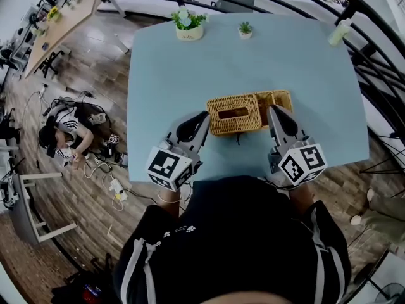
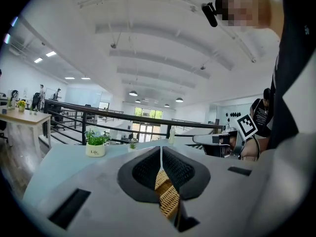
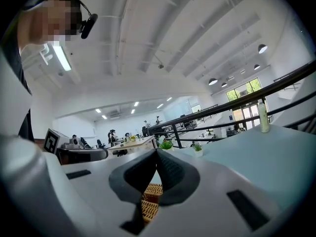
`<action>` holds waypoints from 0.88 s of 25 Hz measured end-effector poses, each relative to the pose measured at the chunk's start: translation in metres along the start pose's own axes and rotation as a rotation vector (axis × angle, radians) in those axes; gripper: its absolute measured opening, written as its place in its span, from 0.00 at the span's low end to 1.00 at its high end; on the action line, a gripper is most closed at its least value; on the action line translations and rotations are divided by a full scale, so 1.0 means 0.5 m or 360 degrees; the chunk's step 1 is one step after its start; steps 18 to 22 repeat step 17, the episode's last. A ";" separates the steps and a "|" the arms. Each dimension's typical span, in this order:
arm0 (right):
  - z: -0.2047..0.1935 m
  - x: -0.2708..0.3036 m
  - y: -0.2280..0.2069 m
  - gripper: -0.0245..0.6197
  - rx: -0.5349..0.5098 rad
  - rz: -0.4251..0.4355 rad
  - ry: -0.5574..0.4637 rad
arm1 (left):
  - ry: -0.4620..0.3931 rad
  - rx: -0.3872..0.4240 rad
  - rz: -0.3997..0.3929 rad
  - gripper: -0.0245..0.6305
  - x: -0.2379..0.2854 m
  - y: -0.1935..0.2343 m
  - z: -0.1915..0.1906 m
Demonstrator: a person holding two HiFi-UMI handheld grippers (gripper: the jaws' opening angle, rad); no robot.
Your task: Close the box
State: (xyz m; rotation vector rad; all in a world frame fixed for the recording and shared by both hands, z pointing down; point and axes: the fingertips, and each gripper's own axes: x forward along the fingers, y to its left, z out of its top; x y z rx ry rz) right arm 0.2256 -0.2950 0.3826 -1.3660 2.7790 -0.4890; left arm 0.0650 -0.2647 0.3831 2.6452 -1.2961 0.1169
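A woven wicker box [image 1: 235, 114] with an oval slot in its top sits near the front middle of the pale blue table [image 1: 171, 81]. A second wicker part [image 1: 276, 97] lies against its right rear. My left gripper [image 1: 204, 118] hovers at the box's left end, jaws together with nothing between them. My right gripper [image 1: 274, 111] hangs over the box's right end, also shut and empty. In the left gripper view the shut left gripper [image 2: 161, 150] has wicker [image 2: 169, 204] showing beneath it. In the right gripper view the right gripper [image 3: 156, 152] is closed above the wicker [image 3: 148, 204].
A white pot with a plant [image 1: 188, 25], a small potted plant [image 1: 245, 30] and a bottle [image 1: 338, 31] stand along the table's far edge. A black railing [image 1: 373, 56] runs behind and to the right. A person [image 1: 66, 135] sits on the wooden floor at the left among cables.
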 end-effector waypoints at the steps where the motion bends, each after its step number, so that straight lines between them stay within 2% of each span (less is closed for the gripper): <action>1: 0.001 -0.001 0.000 0.04 0.0003 -0.0002 -0.0004 | 0.0001 0.0002 -0.0007 0.07 0.001 -0.001 -0.001; 22: 0.000 -0.006 0.000 0.04 0.0023 -0.0013 -0.0014 | 0.0033 0.0003 -0.0012 0.07 0.009 0.002 -0.012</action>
